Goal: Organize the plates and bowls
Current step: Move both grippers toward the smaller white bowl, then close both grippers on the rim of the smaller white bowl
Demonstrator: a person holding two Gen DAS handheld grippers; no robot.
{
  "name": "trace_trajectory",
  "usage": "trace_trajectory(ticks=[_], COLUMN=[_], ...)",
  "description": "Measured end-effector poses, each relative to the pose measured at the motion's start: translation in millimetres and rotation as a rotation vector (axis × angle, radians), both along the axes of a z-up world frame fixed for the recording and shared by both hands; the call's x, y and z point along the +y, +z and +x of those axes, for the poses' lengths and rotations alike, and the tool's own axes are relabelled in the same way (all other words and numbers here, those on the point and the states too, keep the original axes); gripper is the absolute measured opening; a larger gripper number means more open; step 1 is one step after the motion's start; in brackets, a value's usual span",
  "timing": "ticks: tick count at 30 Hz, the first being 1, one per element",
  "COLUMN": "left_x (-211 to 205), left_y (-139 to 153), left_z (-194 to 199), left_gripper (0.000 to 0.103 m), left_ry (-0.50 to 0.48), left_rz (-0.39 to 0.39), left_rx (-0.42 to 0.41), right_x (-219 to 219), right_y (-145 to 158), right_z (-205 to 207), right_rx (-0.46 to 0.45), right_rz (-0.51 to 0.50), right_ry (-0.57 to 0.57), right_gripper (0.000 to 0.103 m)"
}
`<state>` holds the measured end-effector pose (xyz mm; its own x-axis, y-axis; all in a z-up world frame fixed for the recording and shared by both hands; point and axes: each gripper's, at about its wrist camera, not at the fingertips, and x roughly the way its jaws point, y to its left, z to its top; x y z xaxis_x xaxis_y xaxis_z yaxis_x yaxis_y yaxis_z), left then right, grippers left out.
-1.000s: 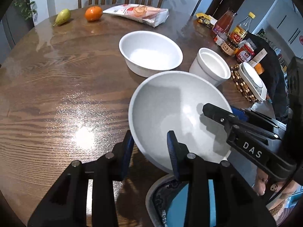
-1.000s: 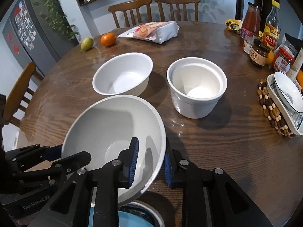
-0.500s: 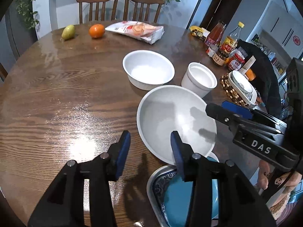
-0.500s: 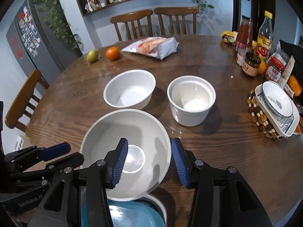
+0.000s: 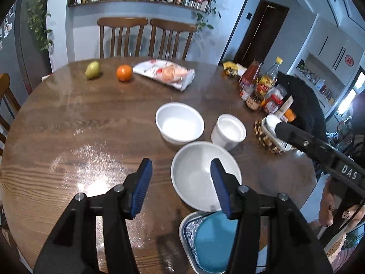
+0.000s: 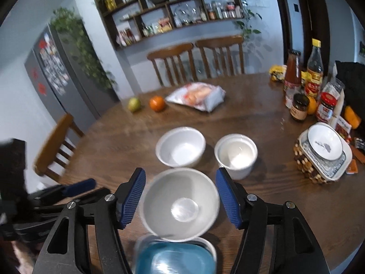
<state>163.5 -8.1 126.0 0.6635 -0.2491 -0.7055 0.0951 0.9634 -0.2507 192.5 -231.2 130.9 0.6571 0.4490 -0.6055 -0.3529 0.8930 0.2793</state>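
A wide grey-white bowl (image 5: pixel 200 175) (image 6: pixel 181 203) rests on the wooden table (image 5: pixel 68 132), its near edge over a blue-centred patterned plate (image 5: pixel 212 242) (image 6: pixel 173 260). Behind it stand a white bowl (image 5: pixel 179 123) (image 6: pixel 181 146) and a taller white ribbed bowl (image 5: pixel 228 131) (image 6: pixel 236 155). My left gripper (image 5: pixel 181 187) is open and empty, raised above and behind the wide bowl. My right gripper (image 6: pixel 181 199) is open and empty, raised over the same bowl. The right gripper also shows in the left wrist view (image 5: pixel 319 150).
A small bowl sits in a dish on a beaded trivet (image 6: pixel 324 150) at the right. Bottles and jars (image 6: pixel 305 86) crowd the far right. A pear (image 5: pixel 92 69), an orange (image 5: pixel 124 73) and a snack bag (image 5: pixel 164 73) lie at the back. Chairs stand around the table.
Both grippers opened, let go of the wide bowl, and pulled up and back. The bowl now rests on the table against the blue plate.
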Motion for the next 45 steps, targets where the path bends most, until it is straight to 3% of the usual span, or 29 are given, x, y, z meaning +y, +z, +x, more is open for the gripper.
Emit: trace_trajectory(ticks=[9,14,18,23,27,33,41,45], left_x=[9,10,14,18,20,22,21,19], left_y=[45,38,9,-32,-52,-67,-92,-99], left_z=[25,52,79,113,128,139,152,155], left_gripper=[0.055,0.056,0.056,0.055,0.055,0.055,0.054,0.054], left_ry=[0.036,0.061,0.080,0.090,0.102,0.096,0.088,0.079], left_rz=[-0.015,-0.009,-0.016,-0.029,-0.062,-0.111,-0.146,-0.157], left_rx=[-0.082,-0.055,0.007,0.104,0.139,0.147,0.185,0.190], right_x=[10,20,26,34,43,41,54,58], right_y=[59,72,54,7,-26,-51,-73,-84], right_z=[7,32,62,108,134,155,170,178], right_rx=[-0.093,-0.102,-0.047,0.071,0.127,0.179,0.220,0.248], right_rz=[0.024,0.070,0.091,0.084,0.034,0.075,0.031,-0.019], right_ry=[0.018,0.055,0.057,0.034,0.039,0.056,0.093,0.075], right_gripper=[0.068,0.076,0.076,0.076,0.076,0.076,0.056,0.053])
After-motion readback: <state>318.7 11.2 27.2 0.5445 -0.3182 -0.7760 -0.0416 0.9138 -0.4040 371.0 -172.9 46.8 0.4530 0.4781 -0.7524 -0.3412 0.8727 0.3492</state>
